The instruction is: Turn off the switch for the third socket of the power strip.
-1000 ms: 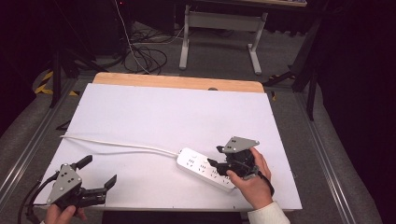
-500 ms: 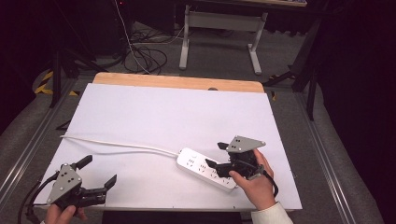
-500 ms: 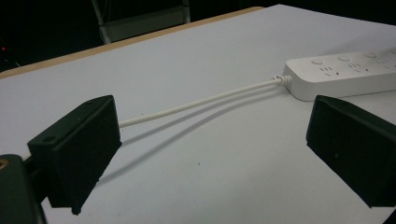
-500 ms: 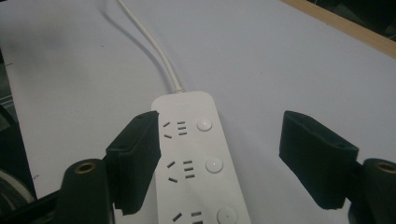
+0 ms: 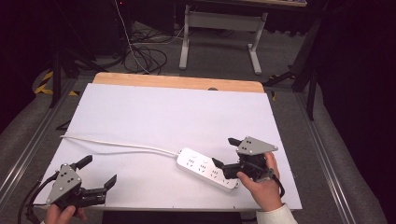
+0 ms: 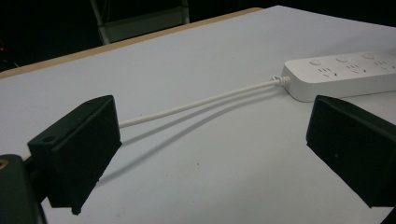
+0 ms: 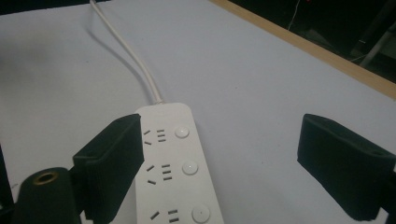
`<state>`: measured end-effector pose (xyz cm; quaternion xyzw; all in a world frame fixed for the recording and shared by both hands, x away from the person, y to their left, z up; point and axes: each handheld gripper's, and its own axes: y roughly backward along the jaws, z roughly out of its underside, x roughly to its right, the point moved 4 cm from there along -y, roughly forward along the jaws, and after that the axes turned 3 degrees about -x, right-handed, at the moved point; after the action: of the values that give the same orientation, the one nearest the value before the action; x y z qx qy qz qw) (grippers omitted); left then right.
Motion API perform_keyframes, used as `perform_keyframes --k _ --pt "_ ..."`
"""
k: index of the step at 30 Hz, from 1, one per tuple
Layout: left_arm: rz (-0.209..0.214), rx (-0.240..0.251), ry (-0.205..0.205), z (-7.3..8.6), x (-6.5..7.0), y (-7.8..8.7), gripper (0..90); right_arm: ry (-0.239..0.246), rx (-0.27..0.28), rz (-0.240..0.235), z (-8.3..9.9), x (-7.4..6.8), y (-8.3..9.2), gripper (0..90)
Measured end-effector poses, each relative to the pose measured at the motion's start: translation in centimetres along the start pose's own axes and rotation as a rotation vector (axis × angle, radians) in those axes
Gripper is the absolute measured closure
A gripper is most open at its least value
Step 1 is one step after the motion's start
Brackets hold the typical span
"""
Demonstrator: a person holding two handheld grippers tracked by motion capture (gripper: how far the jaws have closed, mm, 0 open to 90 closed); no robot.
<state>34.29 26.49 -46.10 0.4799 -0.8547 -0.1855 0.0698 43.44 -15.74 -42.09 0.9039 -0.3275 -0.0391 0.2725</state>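
Right gripper (image 5: 223, 154) has edged right along the power strip (image 5: 205, 168), jaws spread, apparently clear of it. Left gripper (image 5: 99, 172) unchanged near-left, jaws released, empty.

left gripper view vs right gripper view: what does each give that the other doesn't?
Left gripper view: the power strip side-on from beyond its cord end, with the white cord lifted a little above its shadow, between the open left gripper jaws.

Right gripper view: the strip's top face close up, with its round buttons and socket slots, and the open right gripper over it.

Both: strip, cord, white table.
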Motion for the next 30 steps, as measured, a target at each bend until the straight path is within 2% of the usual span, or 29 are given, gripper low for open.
perform_keyframes --k 6,8,14,21,30 --pt "0.06 0.018 0.025 -0.1 -0.4 0.3 2.9 -0.03 0.017 0.027 1.0 1.1 1.2 8.0" --pt "0.05 0.009 0.022 0.0 -0.3 0.3 3.0 -0.045 0.02 0.029 1.5 1.4 1.6 7.0" --pt "0.044 0.006 0.021 0.0 -0.2 0.2 3.1 -0.039 0.048 0.027 3.3 2.1 2.4 5.8" --pt "0.032 0.01 0.024 -0.1 -0.3 0.2 3.1 -0.135 0.063 0.007 5.3 2.7 2.7 5.8" --pt "0.024 0.01 0.023 0.0 -0.4 0.3 3.0 -0.169 0.065 -0.003 7.5 3.2 2.7 5.8"
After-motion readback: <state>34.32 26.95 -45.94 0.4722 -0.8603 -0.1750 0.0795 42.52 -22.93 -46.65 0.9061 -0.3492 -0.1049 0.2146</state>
